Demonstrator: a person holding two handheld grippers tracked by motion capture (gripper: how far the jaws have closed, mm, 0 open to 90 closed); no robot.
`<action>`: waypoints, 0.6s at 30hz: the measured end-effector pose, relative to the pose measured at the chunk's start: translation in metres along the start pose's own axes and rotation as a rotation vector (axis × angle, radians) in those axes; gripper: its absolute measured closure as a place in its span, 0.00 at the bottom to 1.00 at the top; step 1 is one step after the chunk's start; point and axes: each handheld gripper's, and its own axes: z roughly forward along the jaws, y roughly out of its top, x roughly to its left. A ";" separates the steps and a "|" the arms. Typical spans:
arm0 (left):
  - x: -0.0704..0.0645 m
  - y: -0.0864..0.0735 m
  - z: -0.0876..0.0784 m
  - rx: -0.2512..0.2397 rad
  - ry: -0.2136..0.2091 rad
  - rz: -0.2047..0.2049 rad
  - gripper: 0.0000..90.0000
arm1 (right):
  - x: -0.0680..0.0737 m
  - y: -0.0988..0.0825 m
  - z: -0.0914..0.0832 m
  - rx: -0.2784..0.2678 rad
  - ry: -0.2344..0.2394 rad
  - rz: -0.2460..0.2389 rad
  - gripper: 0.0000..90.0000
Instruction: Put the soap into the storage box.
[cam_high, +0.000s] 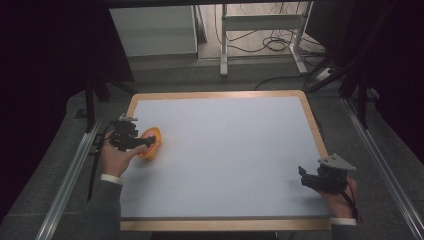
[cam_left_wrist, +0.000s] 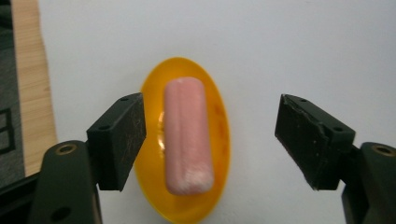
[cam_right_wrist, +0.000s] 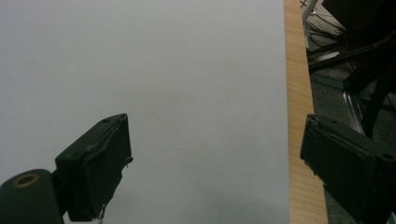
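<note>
My left gripper (cam_left_wrist: 210, 140) stands with its jaws wide apart, nothing pressed between the pads, right above the small glossy orange plastic oval dish (cam_left_wrist: 219, 121) at the near left of the white surface (cam_high: 225, 150). The pale pink cylindrical sausage (cam_left_wrist: 186, 135) lies lengthwise in that dish, resting on its own, clear of both pads. I judge the step in hand to be drawing away after setting it down. To do it well I would lift straight up, keeping the jaws spread so neither pad clips the sausage or tips the dish's rim. My right gripper (cam_right_wrist: 215, 168) waits at the near right edge, jaws apart and empty, over bare surface.
</note>
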 end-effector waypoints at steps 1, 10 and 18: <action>-0.002 -0.002 -0.002 -0.003 -0.007 0.008 0.27 | 0.000 0.000 0.000 -0.001 0.002 -0.001 0.09; -0.019 -0.033 -0.012 -0.055 -0.046 0.038 0.26 | 0.002 0.002 -0.001 -0.009 0.010 -0.007 0.10; -0.031 -0.058 -0.007 -0.008 -0.094 0.053 0.24 | 0.003 0.001 0.000 -0.006 0.010 -0.009 0.10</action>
